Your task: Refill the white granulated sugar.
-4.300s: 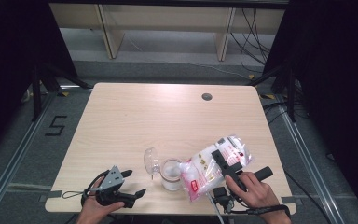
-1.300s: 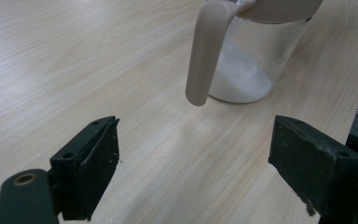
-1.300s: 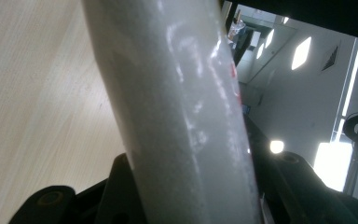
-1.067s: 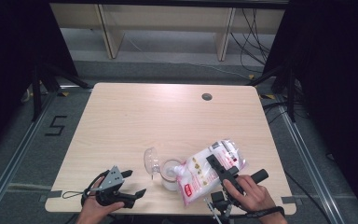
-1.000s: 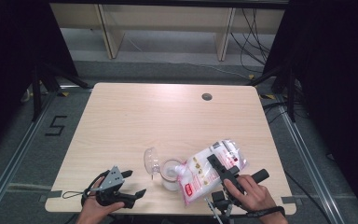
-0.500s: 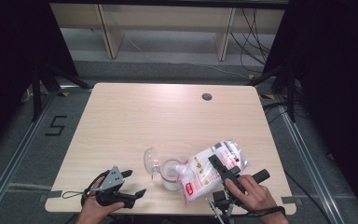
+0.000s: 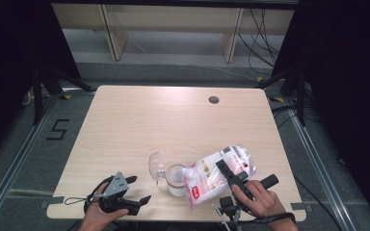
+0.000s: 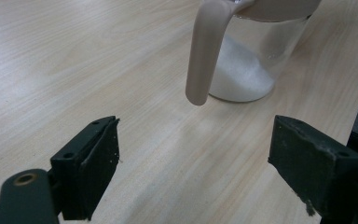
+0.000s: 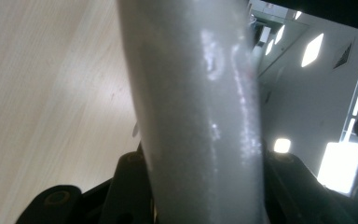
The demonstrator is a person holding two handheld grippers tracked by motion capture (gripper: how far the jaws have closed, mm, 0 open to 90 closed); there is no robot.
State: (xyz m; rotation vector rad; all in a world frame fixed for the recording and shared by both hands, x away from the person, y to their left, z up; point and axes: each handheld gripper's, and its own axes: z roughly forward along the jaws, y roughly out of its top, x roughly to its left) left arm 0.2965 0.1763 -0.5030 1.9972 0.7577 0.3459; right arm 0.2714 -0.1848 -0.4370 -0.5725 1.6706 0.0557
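My right claw (image 7: 231,175) grips the soft clear plastic bag of white granules (image 7: 218,174) mid-body, tipped at the glass jug (image 7: 176,179) | shifting, slippery load | left claw (image 8: 193,175) open, idle on the worktop (image 7: 173,120).

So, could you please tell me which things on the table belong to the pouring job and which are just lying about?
In the job:
- clear plastic bag of white powder, clamped in the right tongs
- clear glass jug with a beige handle, partly filled with white powder

Lying about:
- left tongs, open and idle
- dark round grommet in the wooden tabletop
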